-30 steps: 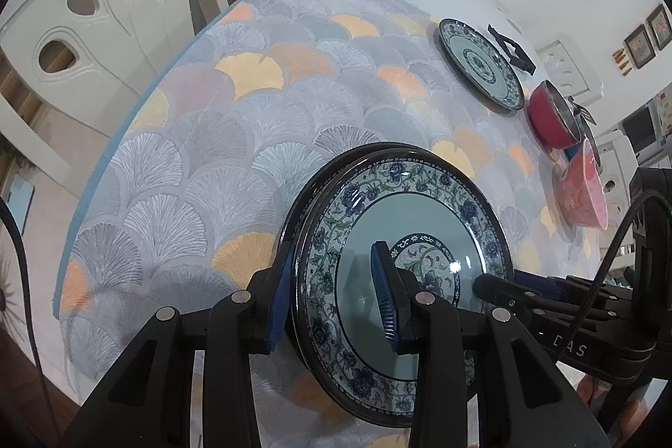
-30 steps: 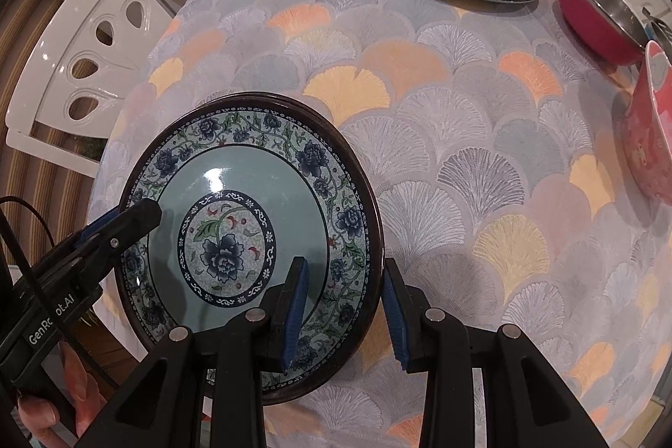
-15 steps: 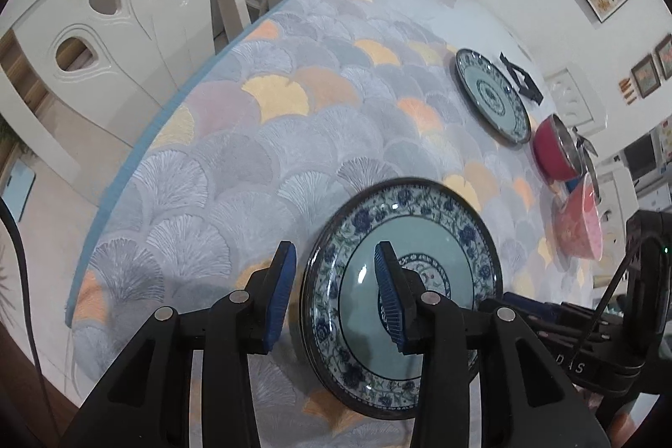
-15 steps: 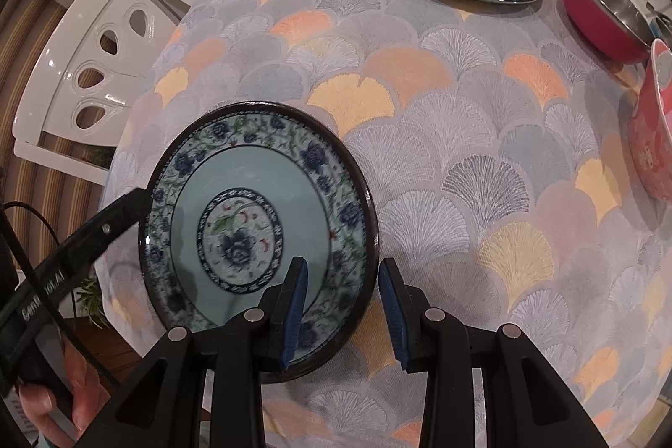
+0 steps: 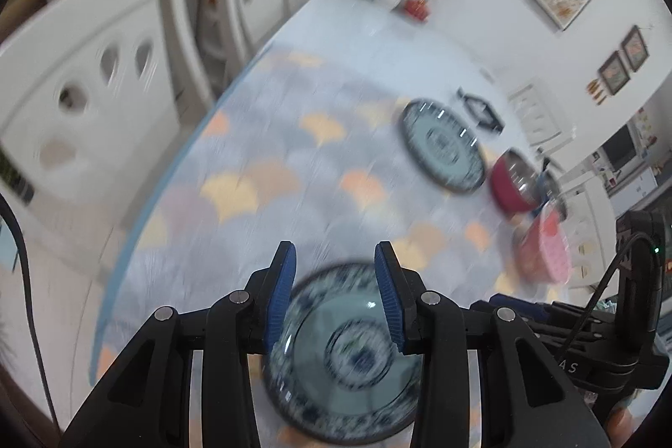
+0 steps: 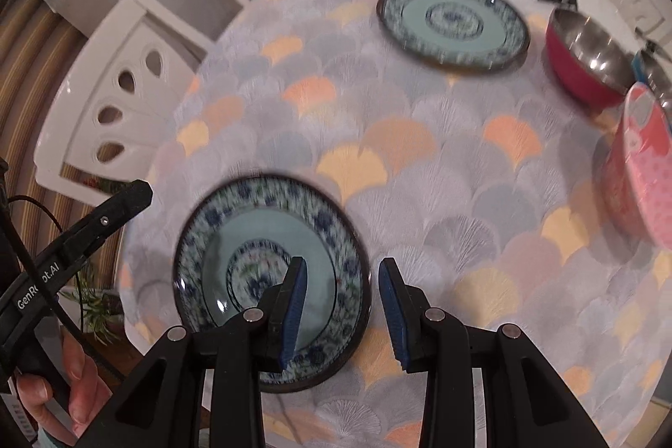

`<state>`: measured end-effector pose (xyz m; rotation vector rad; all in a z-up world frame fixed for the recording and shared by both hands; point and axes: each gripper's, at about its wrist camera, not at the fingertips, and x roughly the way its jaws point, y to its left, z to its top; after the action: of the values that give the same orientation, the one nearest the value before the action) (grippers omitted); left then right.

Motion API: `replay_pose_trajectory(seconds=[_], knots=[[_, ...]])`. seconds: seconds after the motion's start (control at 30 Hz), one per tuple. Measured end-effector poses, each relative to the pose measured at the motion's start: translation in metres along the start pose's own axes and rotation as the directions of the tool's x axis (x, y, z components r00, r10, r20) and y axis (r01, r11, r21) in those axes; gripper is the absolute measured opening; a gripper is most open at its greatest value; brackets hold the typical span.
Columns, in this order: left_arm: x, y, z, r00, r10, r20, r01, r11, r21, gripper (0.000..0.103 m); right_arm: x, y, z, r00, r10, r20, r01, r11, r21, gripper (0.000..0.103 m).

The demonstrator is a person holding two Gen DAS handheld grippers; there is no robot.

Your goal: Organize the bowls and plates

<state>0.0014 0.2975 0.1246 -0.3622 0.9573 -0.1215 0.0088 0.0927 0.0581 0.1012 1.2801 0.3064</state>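
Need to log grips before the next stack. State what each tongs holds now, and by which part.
Nothing is held. Left tongs and right tongs are both open above the round blue-and-teal floral plate, which lies on the fan-patterned tablecloth.

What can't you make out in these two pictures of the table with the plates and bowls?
- Near plate: its closest rim sits behind the right gripper in the right wrist view; the pattern is motion-blurred.
- Pink bowl: cut off by the right wrist view's edge.
- Blue bowl: mostly behind the red bowl.
- Far plate: smeared by blur in the left wrist view.
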Motion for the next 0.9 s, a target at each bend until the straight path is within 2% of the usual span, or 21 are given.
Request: replay_pose_trajectory(seconds=[0.27,0.33,0.43,0.47,0.5,0.63,0.77,0.9], knots=[[-0.021,-0.046,0.056,0.992,-0.064,0.11,0.049,0.99,0.132,0.036,-0.054,-0.009,0.041,0.991,-0.002,0.136,-0.002,1.0,0.031,0.034],[-0.021,-0.059,0.066,0.99,-0.083,0.116,0.064,0.985,0.161,0.042,-0.065,-0.012,0.049,0.987,-0.001,0.161,-0.006,0.999,0.041,0.035],[-0.013,-0.074,0.075,0.989,-0.101,0.11,0.079,0.978,0.191,0.051,-0.079,-0.018,0.064,0.98,-0.009,0.198,-0.001,0.999,0.051,0.044],[-0.008,-0.078,0.078,0.989,-0.106,0.107,0.083,0.977,0.197,0.055,-0.086,-0.023,0.07,0.977,-0.018,0.214,0.006,0.998,0.056,0.052],[-0.003,-0.082,0.081,0.989,-0.109,0.1,0.087,0.976,0.198,0.056,-0.089,-0.027,0.075,0.974,-0.027,0.227,0.013,0.998,0.061,0.056],[0.025,-0.093,0.091,0.992,-0.118,0.043,0.107,0.974,0.198,0.057,-0.092,-0.055,0.102,0.971,-0.06,0.233,0.038,0.994,0.099,0.056],[0.065,-0.1,0.096,0.994,-0.103,-0.047,0.11,0.976,0.19,0.057,-0.065,-0.103,0.133,0.989,-0.045,0.141,0.015,0.978,0.208,0.058],[0.112,-0.097,0.1,0.984,-0.098,-0.149,0.119,0.983,0.139,0.057,-0.033,-0.144,0.167,0.997,-0.03,0.067,0.012,0.969,0.247,0.058]])
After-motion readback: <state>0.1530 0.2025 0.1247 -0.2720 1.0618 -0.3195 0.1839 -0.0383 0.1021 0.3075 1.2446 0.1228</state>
